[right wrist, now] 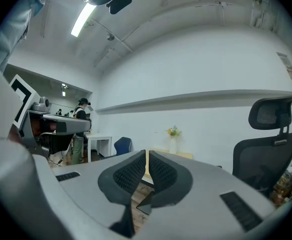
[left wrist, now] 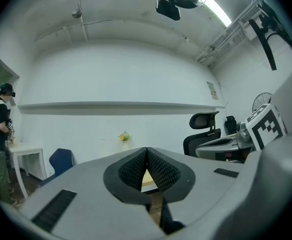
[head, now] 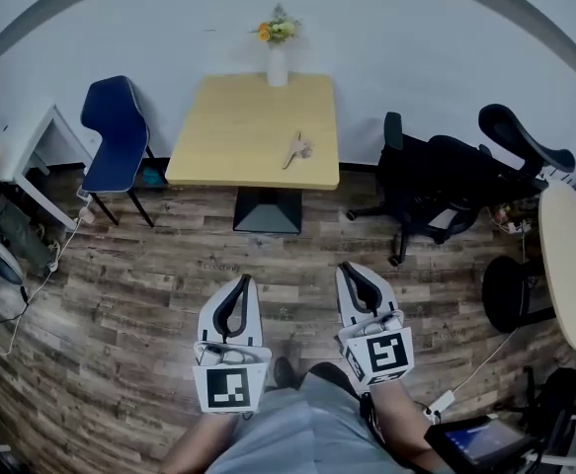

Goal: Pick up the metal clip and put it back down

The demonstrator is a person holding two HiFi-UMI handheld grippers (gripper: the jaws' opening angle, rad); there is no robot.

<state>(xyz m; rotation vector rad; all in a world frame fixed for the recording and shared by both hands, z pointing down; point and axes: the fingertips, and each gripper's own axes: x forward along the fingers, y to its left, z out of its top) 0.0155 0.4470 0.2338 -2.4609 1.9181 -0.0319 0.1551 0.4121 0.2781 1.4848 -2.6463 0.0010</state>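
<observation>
While the metal clip (head: 297,149) lies on the wooden table (head: 218,136), well ahead of both, the left gripper (head: 241,286) and right gripper (head: 352,273) hang clenched on nothing (tips together). The person should step closer, then part one gripper's jaws squarely over it.

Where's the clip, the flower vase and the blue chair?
metal clip (head: 296,150), head view, its middle.
flower vase (head: 278,67), head view, white body.
blue chair (head: 111,113), head view, backrest.

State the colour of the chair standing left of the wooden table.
Dark blue. The chair shows best in the head view.
</observation>
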